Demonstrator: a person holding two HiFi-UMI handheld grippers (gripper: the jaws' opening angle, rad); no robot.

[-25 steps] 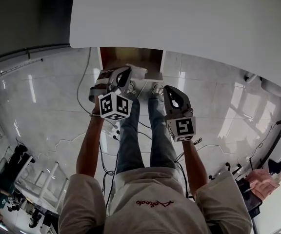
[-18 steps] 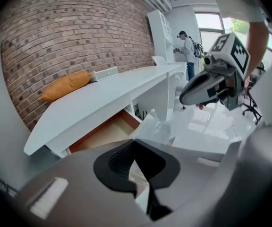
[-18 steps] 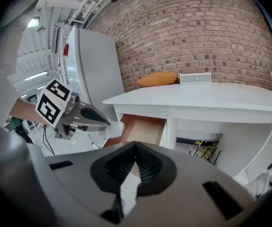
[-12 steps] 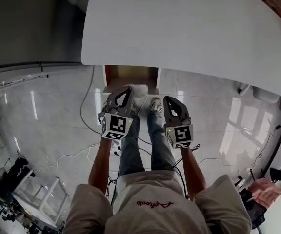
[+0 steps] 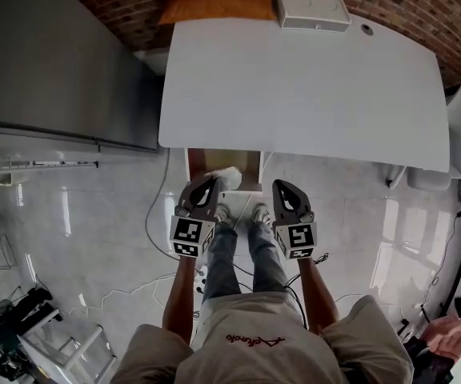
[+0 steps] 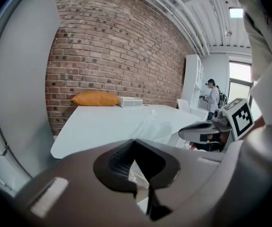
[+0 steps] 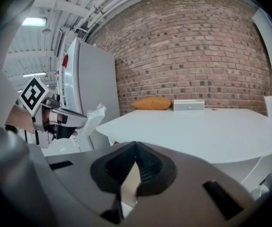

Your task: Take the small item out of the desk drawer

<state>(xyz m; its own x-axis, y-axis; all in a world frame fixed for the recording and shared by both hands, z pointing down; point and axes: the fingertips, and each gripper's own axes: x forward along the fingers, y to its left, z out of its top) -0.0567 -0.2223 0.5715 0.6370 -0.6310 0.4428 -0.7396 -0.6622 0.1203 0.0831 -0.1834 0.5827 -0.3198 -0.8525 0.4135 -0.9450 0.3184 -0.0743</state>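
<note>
My left gripper (image 5: 206,185) is shut on a small clear plastic bag (image 5: 226,178), which it holds up in front of the open wooden drawer (image 5: 214,160) under the white desk (image 5: 294,86). In the left gripper view the crumpled bag (image 6: 152,126) sticks out past the closed jaws (image 6: 135,142), level with the desk's near edge. My right gripper (image 5: 283,187) hangs beside it to the right, shut with nothing in it (image 7: 135,145). The right gripper view shows the left gripper (image 7: 60,118) with the bag (image 7: 92,117) at the far left.
An orange cushion (image 5: 214,2) and a white box (image 5: 310,8) lie at the desk's back, against the brick wall. A tall grey cabinet (image 5: 54,54) stands to the left. Cables (image 5: 154,214) trail on the tiled floor. A person (image 6: 213,96) stands far off.
Both grippers have risen from drawer height to about desk height. The left one rolled upright with the bag in it, and the bag came up away from the drawer.
</note>
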